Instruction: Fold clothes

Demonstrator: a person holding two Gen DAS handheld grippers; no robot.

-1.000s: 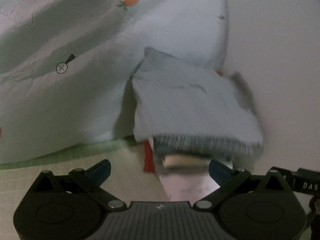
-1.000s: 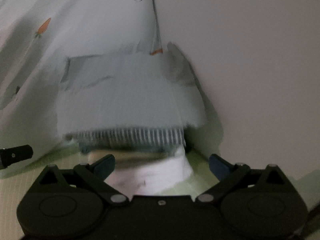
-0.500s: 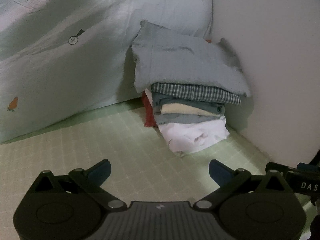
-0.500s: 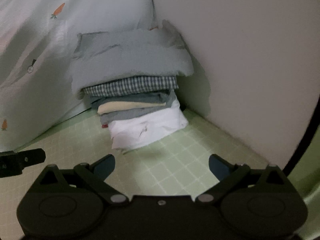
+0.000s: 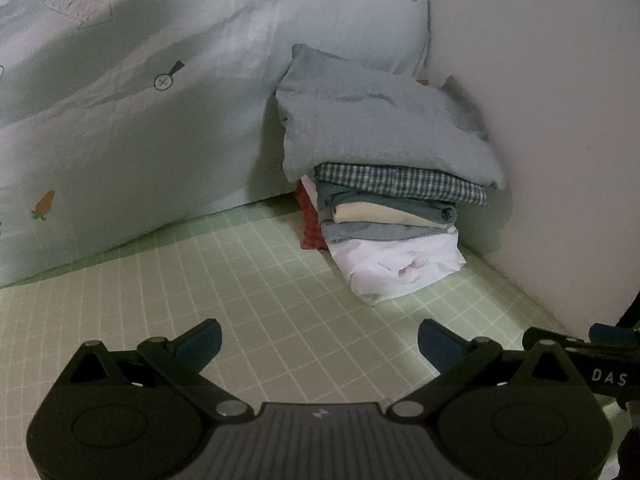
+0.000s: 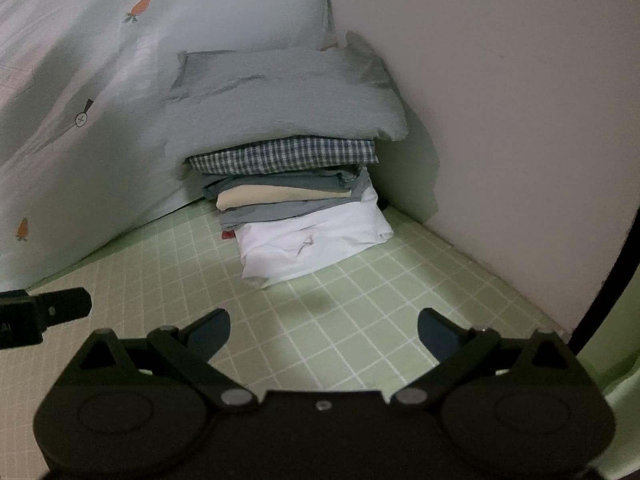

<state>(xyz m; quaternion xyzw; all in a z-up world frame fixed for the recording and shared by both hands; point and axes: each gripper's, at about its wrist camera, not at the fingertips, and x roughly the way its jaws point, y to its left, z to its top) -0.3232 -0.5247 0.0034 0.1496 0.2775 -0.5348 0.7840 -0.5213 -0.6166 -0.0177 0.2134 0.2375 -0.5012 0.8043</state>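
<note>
We see both tools held low over the green checked sheet (image 5: pixel 248 280), each with its blue-tipped fingers spread wide and nothing between them. The left gripper (image 5: pixel 319 345) fills the bottom of the left wrist view, and the right gripper (image 6: pixel 323 334) fills the bottom of the right wrist view.

The stack of folded clothes (image 5: pixel 390 216) sits right of centre in the left wrist view and near the centre of the right wrist view (image 6: pixel 296 184), well apart from both sets of fingers, with bare sheet in between. On top lies a pale blue-grey folded piece (image 5: pixel 384 124) that overhangs the layers below. Under it we make out a blue checked piece (image 6: pixel 288 154), then grey-blue and cream layers, and a white garment (image 6: pixel 316 240) at the bottom, resting on the sheet. A bit of red fabric (image 5: pixel 312 226) shows at the stack's left side, behind the white garment.

The stack is hemmed in at the back. A large pale quilt with carrot prints (image 5: pixel 132 120) rises across the upper left of both views and touches the stack's left side. A plain wall (image 6: pixel 520 120) takes up the right of both views, just beside the stack. In the right wrist view, a dark part of the other tool (image 6: pixel 44 314) juts in at the left edge.
</note>
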